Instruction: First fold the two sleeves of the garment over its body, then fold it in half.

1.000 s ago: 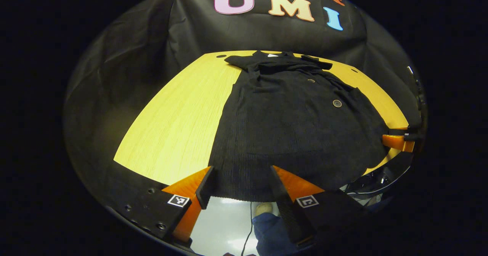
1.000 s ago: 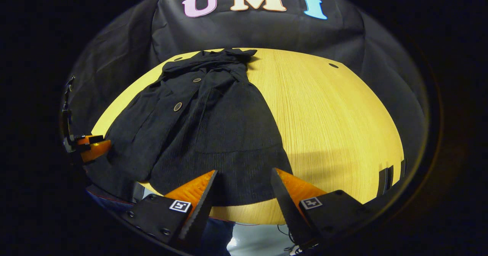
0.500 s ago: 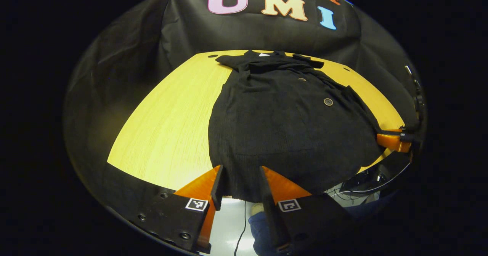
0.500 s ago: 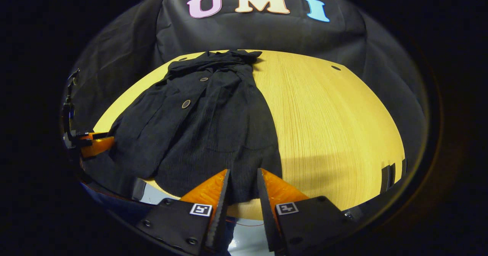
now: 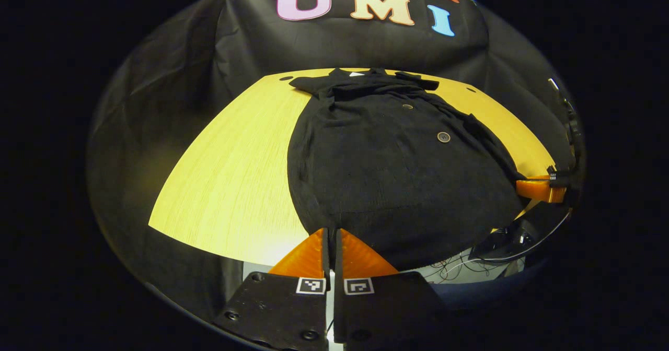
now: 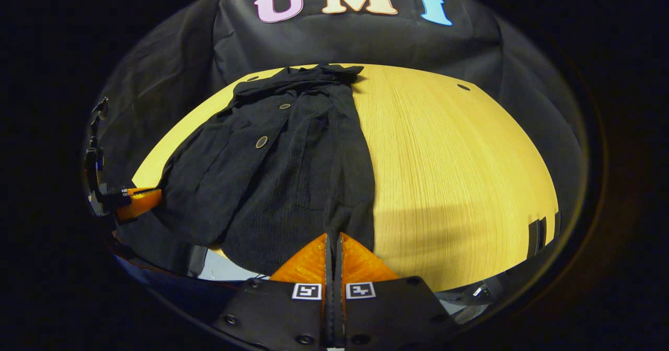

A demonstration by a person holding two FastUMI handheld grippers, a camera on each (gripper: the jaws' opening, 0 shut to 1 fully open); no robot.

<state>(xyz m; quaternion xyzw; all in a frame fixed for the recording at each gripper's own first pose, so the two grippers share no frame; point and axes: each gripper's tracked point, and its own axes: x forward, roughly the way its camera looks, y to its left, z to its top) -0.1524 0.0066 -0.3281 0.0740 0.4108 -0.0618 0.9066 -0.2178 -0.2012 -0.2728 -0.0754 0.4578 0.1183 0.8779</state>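
with the black buttoned jacket (image 5: 397,168) flat on the wooden table (image 5: 235,173), sleeves over its body, the left gripper (image 5: 331,232) and right gripper (image 6: 332,236) pinching its near hem should lift evenly and carry it to the far collar.

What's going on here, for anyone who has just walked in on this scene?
A person is folding a black garment on a yellow wooden table, with a gripper in each hand. The left gripper and the right gripper are each closed on the garment's near hem, which lies at the table's front edge. The sleeves already lie folded over the body, buttons facing up. The half fold is not yet done; lifting the hem toward the collar looks like the next move.
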